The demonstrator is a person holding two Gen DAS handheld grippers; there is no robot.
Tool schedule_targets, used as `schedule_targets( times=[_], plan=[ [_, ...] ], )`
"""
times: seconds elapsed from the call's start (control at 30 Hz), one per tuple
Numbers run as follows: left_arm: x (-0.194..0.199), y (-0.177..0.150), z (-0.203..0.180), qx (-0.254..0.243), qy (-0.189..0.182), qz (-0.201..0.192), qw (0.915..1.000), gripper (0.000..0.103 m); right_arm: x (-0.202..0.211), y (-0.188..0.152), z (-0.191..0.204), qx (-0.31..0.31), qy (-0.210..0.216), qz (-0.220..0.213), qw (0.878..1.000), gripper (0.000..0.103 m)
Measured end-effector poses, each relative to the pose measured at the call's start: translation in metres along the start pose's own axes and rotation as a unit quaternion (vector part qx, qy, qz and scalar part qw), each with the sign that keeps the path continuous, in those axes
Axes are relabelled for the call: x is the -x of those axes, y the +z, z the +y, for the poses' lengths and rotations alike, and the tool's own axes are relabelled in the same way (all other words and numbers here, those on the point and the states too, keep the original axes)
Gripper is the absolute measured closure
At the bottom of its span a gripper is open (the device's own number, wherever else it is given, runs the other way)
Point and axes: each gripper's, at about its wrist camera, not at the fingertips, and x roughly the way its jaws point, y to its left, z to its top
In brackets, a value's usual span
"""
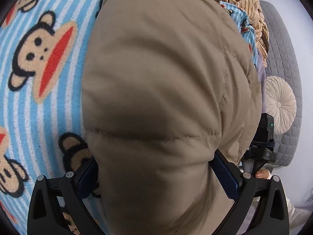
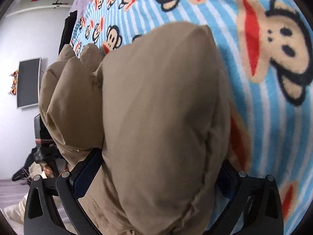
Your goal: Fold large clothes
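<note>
A tan puffer jacket (image 1: 156, 78) fills the middle of the left wrist view, lying bunched over a blue striped monkey-print blanket (image 1: 35, 107). My left gripper (image 1: 154, 168) is shut on a thick puffed fold of it, and the fabric bulges out between the blue pads (image 1: 227, 176). In the right wrist view the same jacket (image 2: 160, 107) swells between the fingers of my right gripper (image 2: 156, 168), which is shut on another thick fold. Quilted sections of the jacket (image 2: 64, 90) stick out to the left. Both grippers' fingertips are hidden by fabric.
The blanket (image 2: 264, 127) covers a bed. A brown corduroy garment (image 1: 252, 13), a grey quilted sofa (image 1: 281, 49) and a round beige cushion (image 1: 279, 103) lie to the right. A wall screen (image 2: 28, 82) hangs to the left. A hand (image 2: 48, 169) holds the other gripper's handle.
</note>
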Motion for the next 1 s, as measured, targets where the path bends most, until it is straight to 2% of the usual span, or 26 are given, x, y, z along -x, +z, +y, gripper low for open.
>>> schedule_targets(
  times=[0.13,0.2,0.27,0.37,0.5,0.63,0.77,0.87,1.0],
  plan=[
    [-0.004,-0.001,-0.012,-0.005,0.008,-0.012,0.9999,0.001,-0.014,-0.003,0.001,-0.042,0.022,-0.006,0.999,0.001],
    [0.005,-0.006,-0.021,-0.019,0.013,-0.03,0.9993,0.011,-0.011,-0.007,0.006,-0.05,0.019,-0.019,0.998,0.011],
    [0.016,-0.011,-0.026,-0.032,0.009,-0.043,0.9985,0.024,-0.003,-0.013,0.015,-0.047,0.02,-0.03,0.998,0.03],
    [0.032,-0.012,-0.033,-0.055,-0.004,-0.05,0.9972,0.03,0.006,-0.023,0.037,-0.028,0.023,-0.041,0.999,0.044],
    [0.065,-0.004,-0.039,-0.09,-0.017,-0.065,0.9937,0.03,0.01,-0.035,0.08,0.0,0.028,-0.072,0.997,0.045],
    [0.112,0.013,-0.026,-0.106,-0.023,-0.081,0.9908,0.03,-0.008,-0.036,0.123,0.009,0.04,-0.095,0.995,0.045],
    [0.162,0.03,0.001,-0.118,0.009,-0.106,0.9873,0.03,-0.058,-0.017,0.175,0.027,0.057,-0.089,0.994,0.045],
    [0.203,0.046,0.037,-0.101,0.034,-0.129,0.986,0.03,-0.1,0.004,0.212,0.048,0.059,-0.077,0.994,0.045],
    [0.234,0.068,0.088,-0.067,0.059,-0.152,0.9844,0.03,-0.149,0.028,0.246,0.065,0.054,-0.062,0.994,0.045]
  ],
)
